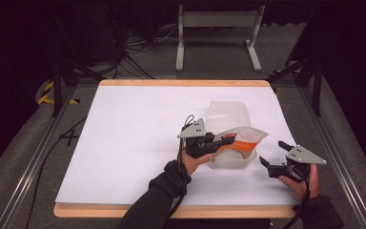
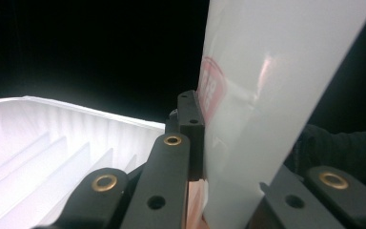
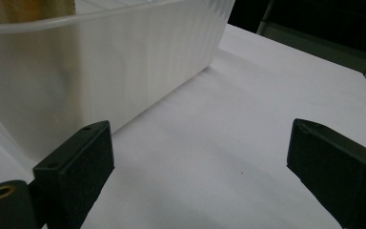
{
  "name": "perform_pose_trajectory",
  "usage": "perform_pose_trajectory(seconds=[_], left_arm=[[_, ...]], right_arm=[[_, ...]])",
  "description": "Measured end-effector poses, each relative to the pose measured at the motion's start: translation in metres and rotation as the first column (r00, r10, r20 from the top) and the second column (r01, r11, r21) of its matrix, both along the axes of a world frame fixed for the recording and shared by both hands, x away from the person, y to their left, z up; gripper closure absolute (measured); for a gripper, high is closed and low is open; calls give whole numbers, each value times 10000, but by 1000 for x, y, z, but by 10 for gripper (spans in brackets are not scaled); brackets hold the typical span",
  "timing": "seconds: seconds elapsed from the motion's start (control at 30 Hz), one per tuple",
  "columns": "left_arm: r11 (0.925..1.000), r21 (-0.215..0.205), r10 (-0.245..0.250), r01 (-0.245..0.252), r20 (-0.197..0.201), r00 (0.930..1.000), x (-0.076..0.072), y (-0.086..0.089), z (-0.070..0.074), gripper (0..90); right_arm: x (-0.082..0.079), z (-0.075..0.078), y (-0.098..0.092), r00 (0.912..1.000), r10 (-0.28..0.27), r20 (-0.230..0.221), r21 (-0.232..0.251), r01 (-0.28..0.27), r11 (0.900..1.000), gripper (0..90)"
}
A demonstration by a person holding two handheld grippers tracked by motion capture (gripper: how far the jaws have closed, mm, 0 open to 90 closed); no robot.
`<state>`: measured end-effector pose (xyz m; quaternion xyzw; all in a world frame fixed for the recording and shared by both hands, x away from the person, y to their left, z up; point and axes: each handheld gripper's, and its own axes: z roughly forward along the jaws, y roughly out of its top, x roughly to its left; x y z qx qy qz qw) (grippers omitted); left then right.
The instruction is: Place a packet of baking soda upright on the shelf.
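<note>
From the high view, the left gripper (image 1: 225,140) clamped a white-and-orange plastic pouch (image 1: 244,138) above the translucent ribbed plastic tub (image 1: 228,163) on the white table (image 1: 133,138).

The left gripper view showed its jaws pinching the pouch (image 2: 262,95).

In the right gripper view, the right gripper (image 3: 200,157) stood wide open beside the tub (image 3: 100,71).
</note>
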<state>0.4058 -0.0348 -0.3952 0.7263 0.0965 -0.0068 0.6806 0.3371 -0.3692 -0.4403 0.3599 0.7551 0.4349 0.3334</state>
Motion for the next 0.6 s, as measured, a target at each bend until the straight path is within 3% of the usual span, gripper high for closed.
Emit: perform_pose_trajectory(seconds=[0.43,0.6], left_arm=[[9967,597,512,-557,756,9958,-6,5,15,832],[9932,794,761,-851,1100,9910,-9,11,22,740]], right_arm=[[0,0,1,10000,28,-11,-88,-28,10000,90],[0,0,1,10000,61,-4,-85,-61,9999,90]])
